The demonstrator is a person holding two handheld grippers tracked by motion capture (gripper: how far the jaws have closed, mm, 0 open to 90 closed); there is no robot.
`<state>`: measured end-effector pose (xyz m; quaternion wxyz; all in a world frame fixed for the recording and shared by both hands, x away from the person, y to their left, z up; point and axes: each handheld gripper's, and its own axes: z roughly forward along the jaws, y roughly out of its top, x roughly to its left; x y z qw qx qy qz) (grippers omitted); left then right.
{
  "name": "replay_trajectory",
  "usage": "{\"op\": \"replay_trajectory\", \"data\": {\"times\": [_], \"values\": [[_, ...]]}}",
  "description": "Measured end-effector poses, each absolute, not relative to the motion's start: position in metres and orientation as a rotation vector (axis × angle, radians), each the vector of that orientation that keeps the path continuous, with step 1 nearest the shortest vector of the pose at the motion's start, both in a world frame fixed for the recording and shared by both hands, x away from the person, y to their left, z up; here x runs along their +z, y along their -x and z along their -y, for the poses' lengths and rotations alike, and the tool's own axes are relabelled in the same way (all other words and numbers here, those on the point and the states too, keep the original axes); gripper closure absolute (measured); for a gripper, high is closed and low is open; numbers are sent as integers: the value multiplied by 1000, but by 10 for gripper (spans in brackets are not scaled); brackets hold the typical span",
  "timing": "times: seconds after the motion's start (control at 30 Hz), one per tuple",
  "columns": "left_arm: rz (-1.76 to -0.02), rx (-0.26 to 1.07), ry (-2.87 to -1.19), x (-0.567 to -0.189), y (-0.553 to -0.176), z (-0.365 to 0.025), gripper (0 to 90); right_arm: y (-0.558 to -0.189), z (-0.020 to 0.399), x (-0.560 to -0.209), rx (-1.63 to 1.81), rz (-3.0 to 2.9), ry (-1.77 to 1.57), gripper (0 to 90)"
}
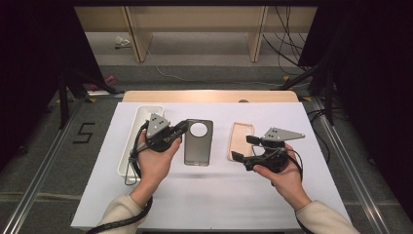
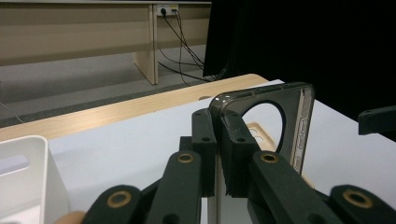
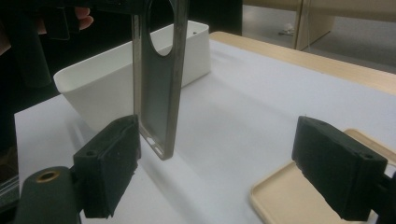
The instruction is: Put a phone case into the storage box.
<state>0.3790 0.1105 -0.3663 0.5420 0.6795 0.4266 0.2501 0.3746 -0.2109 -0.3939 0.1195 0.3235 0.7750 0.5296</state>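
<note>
Gripping the grey phone case (image 1: 198, 142) at its upper left corner, the left gripper (image 1: 181, 127) holds it probably lifted, long axis toward the frame's bottom; the right gripper (image 1: 243, 147), fingers released, waits right of it.

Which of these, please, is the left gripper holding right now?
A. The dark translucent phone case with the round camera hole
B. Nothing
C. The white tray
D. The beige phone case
A: the left gripper has its jaws clamped on the edge of the dark phone case, lifted off the table, while the beige phone case lies flat on the white table.
</note>
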Motion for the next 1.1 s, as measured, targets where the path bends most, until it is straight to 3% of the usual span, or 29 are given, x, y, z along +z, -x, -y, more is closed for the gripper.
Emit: {"op": "replay_trajectory", "data": {"times": [1.1], "values": [[-1040,638,-1577,-359,-383,-129,848,-356,251,-396,1528,-2221,-987,164]]}}
